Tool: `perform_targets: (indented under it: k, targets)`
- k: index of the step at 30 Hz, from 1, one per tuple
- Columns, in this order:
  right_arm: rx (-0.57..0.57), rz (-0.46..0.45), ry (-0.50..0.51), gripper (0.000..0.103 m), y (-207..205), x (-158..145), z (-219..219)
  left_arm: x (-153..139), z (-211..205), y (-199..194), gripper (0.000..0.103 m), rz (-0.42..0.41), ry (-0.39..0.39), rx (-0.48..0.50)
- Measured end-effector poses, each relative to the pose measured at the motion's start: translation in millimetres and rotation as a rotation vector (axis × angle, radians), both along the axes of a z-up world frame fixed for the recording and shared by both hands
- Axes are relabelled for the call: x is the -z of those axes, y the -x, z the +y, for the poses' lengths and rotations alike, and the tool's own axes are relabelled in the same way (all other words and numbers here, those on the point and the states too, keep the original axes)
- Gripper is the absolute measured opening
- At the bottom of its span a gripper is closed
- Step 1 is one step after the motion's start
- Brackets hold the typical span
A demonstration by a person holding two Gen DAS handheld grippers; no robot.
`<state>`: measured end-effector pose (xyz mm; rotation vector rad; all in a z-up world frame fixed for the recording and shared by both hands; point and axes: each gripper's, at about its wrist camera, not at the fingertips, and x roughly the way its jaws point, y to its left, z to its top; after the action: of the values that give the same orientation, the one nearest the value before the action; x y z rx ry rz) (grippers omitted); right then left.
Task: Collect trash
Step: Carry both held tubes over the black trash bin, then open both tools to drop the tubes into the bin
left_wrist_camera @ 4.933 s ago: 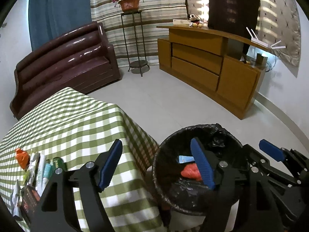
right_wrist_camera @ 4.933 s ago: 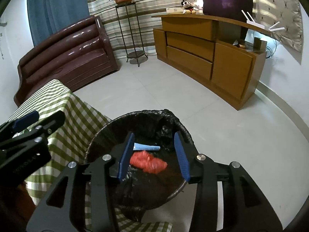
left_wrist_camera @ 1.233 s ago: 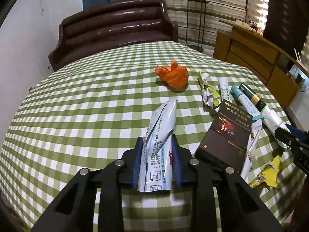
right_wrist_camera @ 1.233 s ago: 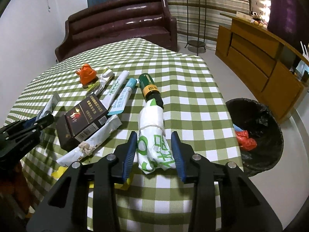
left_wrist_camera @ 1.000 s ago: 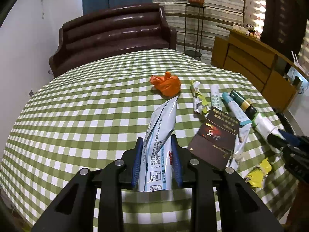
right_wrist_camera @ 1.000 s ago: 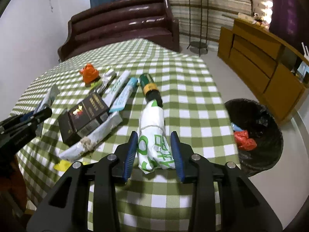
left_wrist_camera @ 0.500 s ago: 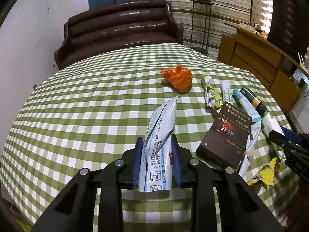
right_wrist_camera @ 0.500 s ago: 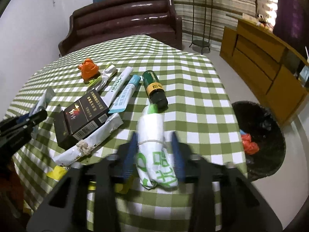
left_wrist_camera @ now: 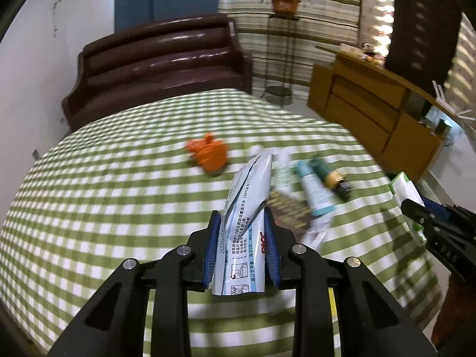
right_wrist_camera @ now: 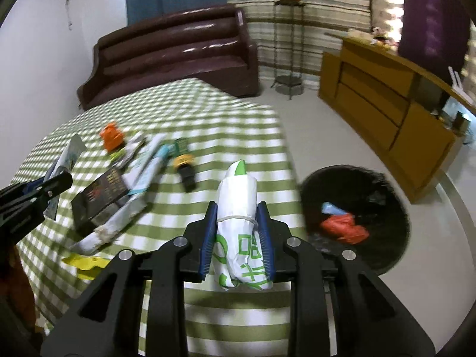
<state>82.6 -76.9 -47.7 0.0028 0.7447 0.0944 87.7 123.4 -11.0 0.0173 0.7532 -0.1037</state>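
My left gripper [left_wrist_camera: 241, 248] is shut on a white and blue sachet [left_wrist_camera: 247, 208], held above the green checked table [left_wrist_camera: 98, 208]. My right gripper [right_wrist_camera: 236, 235] is shut on a rolled white and green wrapper [right_wrist_camera: 238, 223], lifted over the table's right side. The black-lined trash bin [right_wrist_camera: 383, 253] stands on the floor to the right, holding a red bag [right_wrist_camera: 345, 229] and a blue scrap. On the table lie an orange wad [left_wrist_camera: 208, 153], a teal tube [left_wrist_camera: 314, 190], a green bottle [right_wrist_camera: 184, 163], a dark box [right_wrist_camera: 101, 199], a white wrapper [right_wrist_camera: 110, 229] and a yellow scrap [right_wrist_camera: 83, 263].
A brown sofa [left_wrist_camera: 160, 59] stands behind the table. A wooden sideboard [right_wrist_camera: 386, 101] runs along the right wall. A plant stand [right_wrist_camera: 287, 29] is by the striped curtain. Bare floor lies between table, bin and sideboard.
Both grippers have lifted with their loads and swung right. The wrapper has come up off the table and the bin now sits closer in the right wrist view.
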Motion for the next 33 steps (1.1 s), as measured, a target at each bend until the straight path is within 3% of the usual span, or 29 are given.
perform_targets:
  k: [9,17,23,33]
  targets:
    - [0.147,-0.05,0.029,0.027,0,-12,-82,-12,-93,-18,0.029,-0.024,0.019,0.126]
    - [0.232,-0.054,0.019,0.027,-7,-4,-139,-7,-171,-37,0.029,-0.032,0.002,0.211]
    - [0.26,-0.055,0.009,0.027,-16,3,-161,6,-218,-53,0.029,-0.02,-0.025,0.256]
    - [0.277,-0.035,-0.018,0.027,-36,20,-184,22,-261,-79,0.029,0.004,-0.052,0.278]
